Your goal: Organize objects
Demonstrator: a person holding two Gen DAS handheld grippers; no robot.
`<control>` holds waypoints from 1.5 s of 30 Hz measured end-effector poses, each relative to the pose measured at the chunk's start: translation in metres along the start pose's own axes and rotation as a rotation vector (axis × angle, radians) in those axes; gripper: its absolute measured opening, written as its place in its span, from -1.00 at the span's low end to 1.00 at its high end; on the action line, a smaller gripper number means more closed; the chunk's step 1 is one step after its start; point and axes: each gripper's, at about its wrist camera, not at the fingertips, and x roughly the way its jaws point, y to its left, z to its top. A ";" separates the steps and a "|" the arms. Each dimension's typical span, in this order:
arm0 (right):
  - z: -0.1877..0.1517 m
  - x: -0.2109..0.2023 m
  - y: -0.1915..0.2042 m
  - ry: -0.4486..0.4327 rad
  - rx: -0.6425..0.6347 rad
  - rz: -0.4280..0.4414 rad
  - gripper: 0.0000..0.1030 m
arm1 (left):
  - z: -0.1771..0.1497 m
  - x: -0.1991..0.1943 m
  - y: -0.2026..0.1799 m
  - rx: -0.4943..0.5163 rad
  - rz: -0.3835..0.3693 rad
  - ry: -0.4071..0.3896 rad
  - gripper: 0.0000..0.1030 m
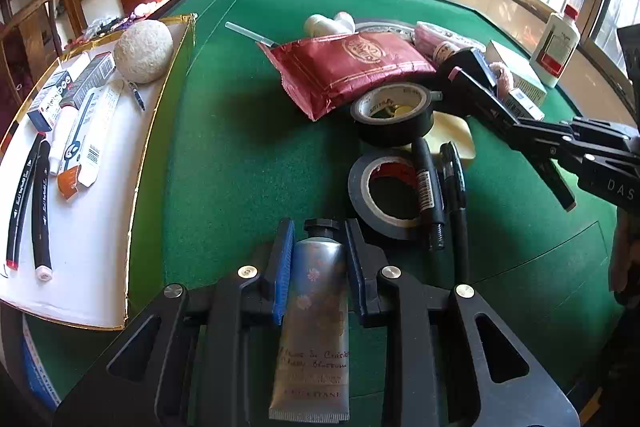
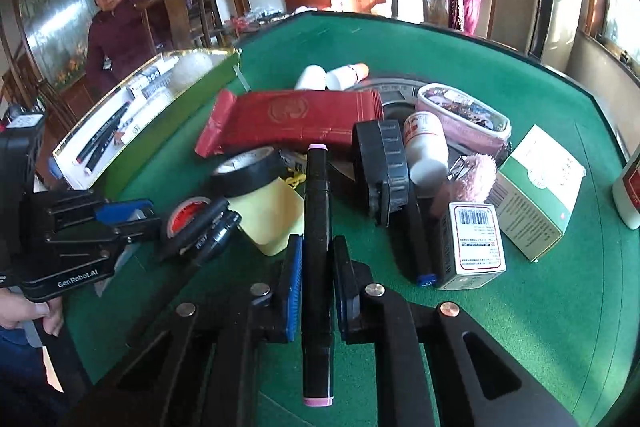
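1. Green felt covers the big round table I am working over; it fills both wrist views.
2. White-lined tray with a gilt rim sits at nine o'clock in my left view. It already holds a pale ball, boxes, tubes and two black markers laid side by side.
3. A clutter pile spreads from twelve to three o'clock: a red foil pouch, two rolls of black tape, a green-and-white box and a pink case.
4. My left gripper is pinching a hand cream tube, cap pointing away from me, at six o'clock just above the felt.
5. My right gripper is pressed together on a black marker with pink ends, running lengthwise between the blue pads, near the pile's front edge.
6. I judge the step to be carrying both items to the tray. To do it well, I would lift each clear of the tape rolls first, swing toward nine o'clock, and cross the raised gilt rim before lowering.
7. I would lay the marker parallel to the two already there, and the tube beside the other tubes, releasing only once each rests flat.
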 end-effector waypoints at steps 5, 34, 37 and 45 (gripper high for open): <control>0.003 -0.007 -0.001 -0.028 0.043 0.055 -0.75 | 0.002 -0.011 -0.002 -0.004 0.019 -0.038 -0.53; 0.006 -0.015 0.044 -0.072 0.104 0.217 -0.75 | 0.005 -0.032 0.008 0.001 0.035 -0.058 -0.53; 0.006 -0.015 0.044 -0.077 0.101 0.224 -0.75 | 0.006 -0.017 0.004 0.005 0.067 -0.010 -0.51; 0.005 -0.014 0.039 -0.074 0.111 0.246 -0.75 | 0.002 -0.001 -0.016 0.093 0.107 0.027 -0.06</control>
